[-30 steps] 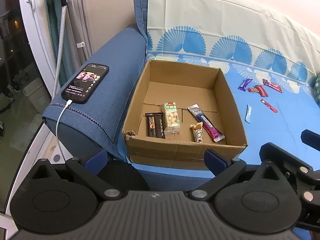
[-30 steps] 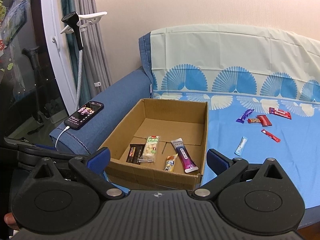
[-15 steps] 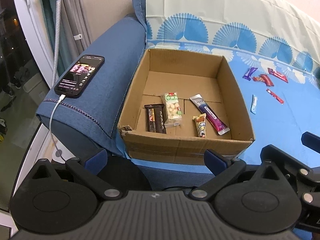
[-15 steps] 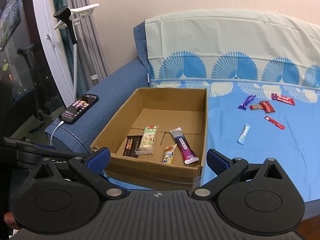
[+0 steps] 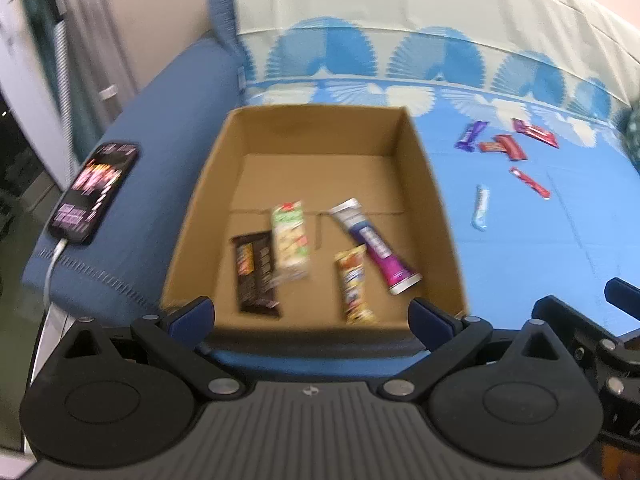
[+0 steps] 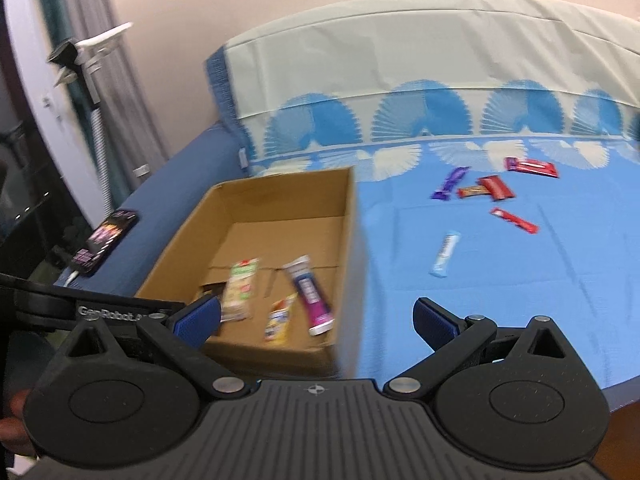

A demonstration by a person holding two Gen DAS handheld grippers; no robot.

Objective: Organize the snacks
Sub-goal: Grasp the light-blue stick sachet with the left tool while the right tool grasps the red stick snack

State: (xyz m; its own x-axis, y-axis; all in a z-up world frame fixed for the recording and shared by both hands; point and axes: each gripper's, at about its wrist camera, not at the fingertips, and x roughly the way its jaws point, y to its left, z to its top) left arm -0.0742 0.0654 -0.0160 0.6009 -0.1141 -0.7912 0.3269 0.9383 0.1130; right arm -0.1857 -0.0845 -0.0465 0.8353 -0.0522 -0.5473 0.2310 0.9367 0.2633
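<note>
Holding both the left gripper (image 5: pixel 312 312) and right gripper (image 6: pixel 318 320) spread wide, gripping nothing, near the box (image 6: pixel 348 216). Leaving six snacks (image 6: pixel 445 254) lying right of box. Risking a slip: thin, flat wrappers.

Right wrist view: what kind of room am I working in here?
Most likely a living room at home: a blue sofa under a fan-print cover, curtains by a glass door, and a phone charging on the armrest.
</note>
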